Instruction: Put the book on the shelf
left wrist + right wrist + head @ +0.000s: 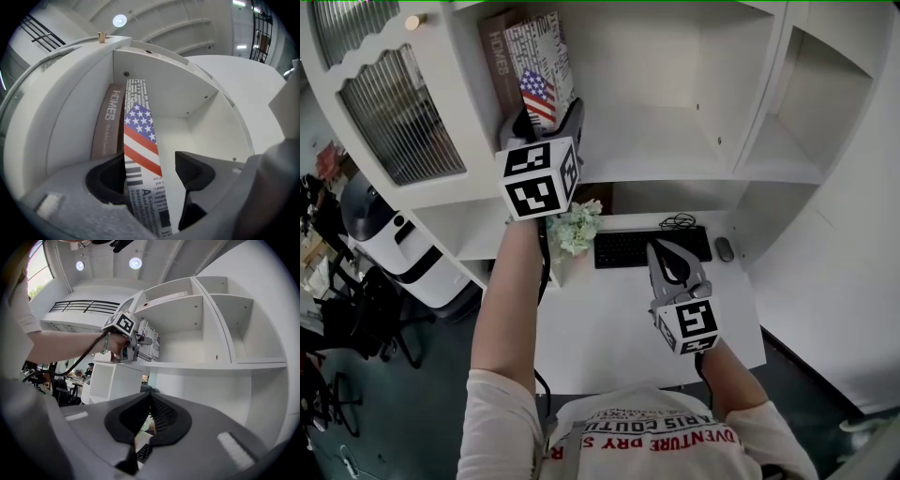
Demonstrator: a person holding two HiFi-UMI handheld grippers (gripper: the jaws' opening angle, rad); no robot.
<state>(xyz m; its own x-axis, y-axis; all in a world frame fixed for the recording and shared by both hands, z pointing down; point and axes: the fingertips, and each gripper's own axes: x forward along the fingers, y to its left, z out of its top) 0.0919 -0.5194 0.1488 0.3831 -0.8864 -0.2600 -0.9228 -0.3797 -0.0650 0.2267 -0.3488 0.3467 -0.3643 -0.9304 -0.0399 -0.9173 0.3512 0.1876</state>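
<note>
A book with a stars-and-stripes spine [539,94] [140,140] stands tilted in the white shelf compartment [656,150], leaning on a brown book marked HOMES [497,56] [107,122]. My left gripper [546,117] [149,161] is raised to the shelf with the flag book between its jaws. The right jaw stands clear of the book with a gap, so the gripper is open. In the right gripper view the book [150,345] shows on the shelf by the left hand. Lower down, over the desk, my right gripper [667,251] [150,397] is shut with nothing in it.
The white desk [609,328] below carries a black keyboard [652,246], a mouse [725,248] and a small plant [575,228]. A glass-fronted cabinet door [389,112] is left of the shelf. More white compartments [825,112] lie to the right.
</note>
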